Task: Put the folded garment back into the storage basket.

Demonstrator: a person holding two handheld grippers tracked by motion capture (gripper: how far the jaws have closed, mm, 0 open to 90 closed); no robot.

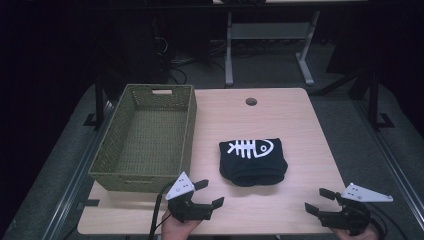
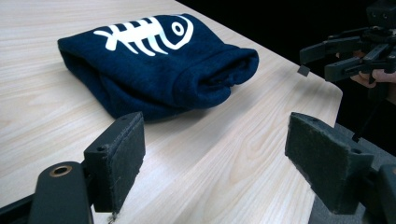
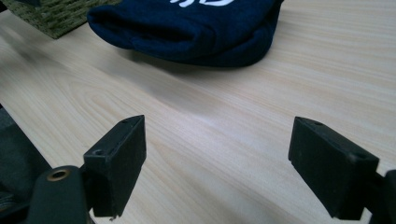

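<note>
A folded dark blue garment point(image 1: 253, 162) (a white fish-skeleton print on top) lies on the wooden table point(image 1: 280, 115), about midway between its left and right edges and nearer the front edge than the back. The left gripper point(image 1: 209, 194) hovers at the front edge, jaws spread wide and holding nothing, just in front of the woven green basket point(image 1: 145, 136) that sits along the table's left edge. The right gripper point(image 1: 319, 200) hangs near the front right corner, likewise gaping and holding nothing, well apart from the garment.
</note>
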